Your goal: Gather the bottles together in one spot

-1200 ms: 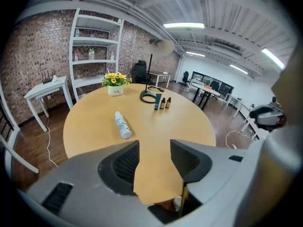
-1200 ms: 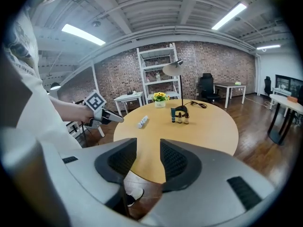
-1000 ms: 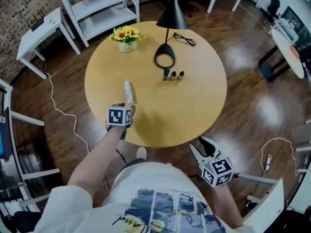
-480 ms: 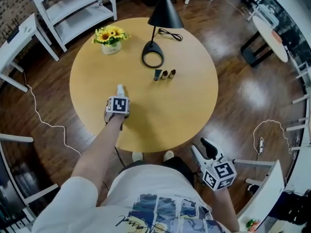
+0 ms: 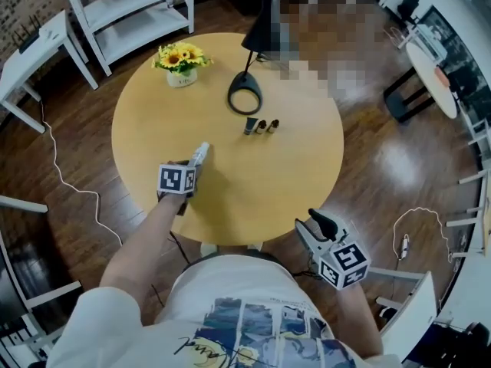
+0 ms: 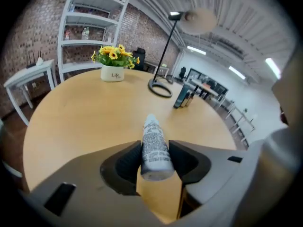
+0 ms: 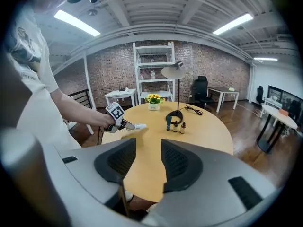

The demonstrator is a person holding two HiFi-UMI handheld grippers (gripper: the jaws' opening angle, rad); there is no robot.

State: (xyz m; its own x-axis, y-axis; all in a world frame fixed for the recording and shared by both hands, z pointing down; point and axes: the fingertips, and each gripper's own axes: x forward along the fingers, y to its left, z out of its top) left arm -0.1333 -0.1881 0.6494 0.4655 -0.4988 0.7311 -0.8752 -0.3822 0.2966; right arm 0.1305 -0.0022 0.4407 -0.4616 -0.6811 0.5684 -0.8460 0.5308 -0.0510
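White bottle (image 5: pixel 201 154) half hidden by L gripper (image 6: pixel 155 151), fingers (image 6: pixel 124 162) just closed on it.

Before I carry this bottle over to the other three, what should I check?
1. White bottle sits between the jaws of the left gripper, which have just been closing: ok.
2. Bottle tip lifted clear of the table: cannot tell.
3. Three small bottles stand upright together beside the lamp base: ok.
4. Bare table between the white bottle and that group: ok.
5. Right gripper open, empty, off the table's near edge: ok.
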